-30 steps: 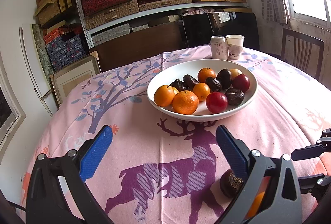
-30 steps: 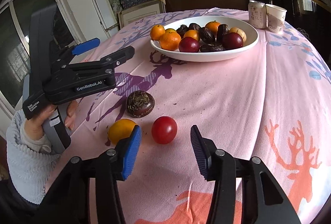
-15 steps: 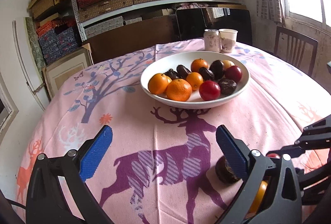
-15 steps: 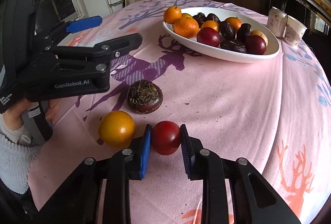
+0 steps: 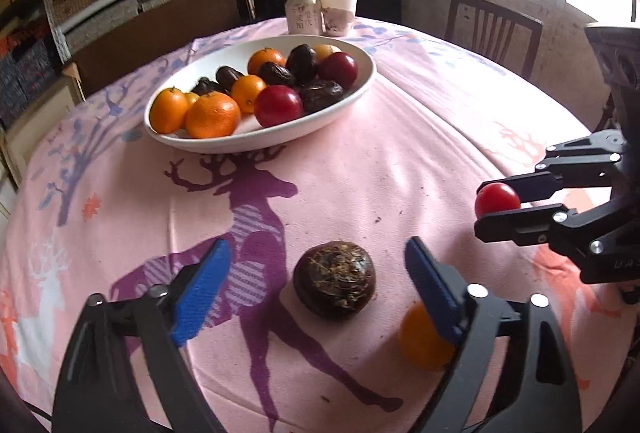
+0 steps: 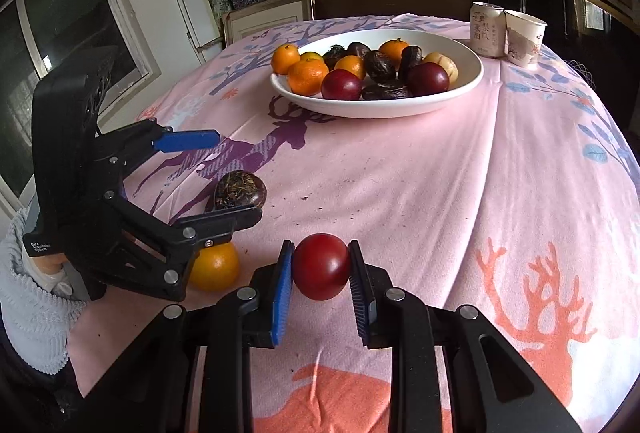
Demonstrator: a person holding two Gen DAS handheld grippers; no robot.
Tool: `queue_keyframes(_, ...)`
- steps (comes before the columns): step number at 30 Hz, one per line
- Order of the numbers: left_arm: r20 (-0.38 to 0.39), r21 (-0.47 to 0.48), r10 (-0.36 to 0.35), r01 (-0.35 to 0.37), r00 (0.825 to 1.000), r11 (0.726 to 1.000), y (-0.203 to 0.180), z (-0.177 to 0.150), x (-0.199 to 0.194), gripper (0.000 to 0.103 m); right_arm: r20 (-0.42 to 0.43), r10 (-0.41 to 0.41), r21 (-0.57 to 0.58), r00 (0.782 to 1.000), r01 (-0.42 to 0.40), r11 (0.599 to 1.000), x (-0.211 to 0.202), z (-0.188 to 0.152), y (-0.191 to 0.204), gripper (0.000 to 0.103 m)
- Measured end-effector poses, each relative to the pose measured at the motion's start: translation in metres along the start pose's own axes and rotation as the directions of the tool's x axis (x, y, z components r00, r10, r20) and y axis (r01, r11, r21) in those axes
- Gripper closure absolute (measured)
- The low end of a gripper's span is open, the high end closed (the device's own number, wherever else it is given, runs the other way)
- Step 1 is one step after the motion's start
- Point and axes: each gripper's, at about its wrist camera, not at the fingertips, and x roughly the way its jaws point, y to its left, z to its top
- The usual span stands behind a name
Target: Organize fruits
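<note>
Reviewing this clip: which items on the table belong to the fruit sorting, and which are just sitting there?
Job: red fruit in right gripper; dark brown fruit between closing left gripper fingers; orange; white bowl of fruit.
Bystanders: drink can; paper cup.

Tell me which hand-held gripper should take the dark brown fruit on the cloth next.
Left. The left hand-held gripper is closing with the dark brown fruit between its pads, not yet touching, while the right hand-held gripper is already clamped on the red fruit.

Pink-clothed table (image 5: 420,137) bears fruit bowl (image 5: 360,89), can (image 5: 302,13), cup (image 5: 338,13), dark fruit (image 5: 334,285), orange (image 5: 420,345).
</note>
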Motion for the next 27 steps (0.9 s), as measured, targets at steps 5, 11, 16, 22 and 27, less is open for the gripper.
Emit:
queue_keyframes(5,-0.025,-0.124,-0.156,0.152,0.987,0.981,0.02,-0.003,0.009,0.064,0.011,0.013,0.029,1.0,-0.013,1.0,-0.004,-0.002,-0.01,0.076)
queue_keyframes(11,-0.014,-0.133,-0.177,0.174,0.984,0.976,0.019,-0.004,0.006,0.065,0.037,0.035,0.067,0.999,-0.037,0.997,-0.008,-0.003,-0.018,0.076)
queue_keyframes(16,0.039,-0.146,-0.161,0.165,0.986,0.975,0.027,0.003,-0.009,0.065,0.068,0.031,0.08,0.997,-0.036,0.996,-0.011,0.003,-0.023,0.076)
queue_keyframes(22,0.099,-0.16,-0.096,0.111,0.99,0.981,0.051,0.047,-0.018,0.065,0.129,-0.004,0.069,0.992,-0.005,0.998,-0.008,0.048,-0.025,0.076)
queue_keyframes(27,0.149,-0.184,-0.017,0.045,0.989,0.982,0.071,0.099,-0.006,0.065,0.187,-0.057,0.067,0.981,0.045,0.997,0.015,0.112,-0.028,0.076)
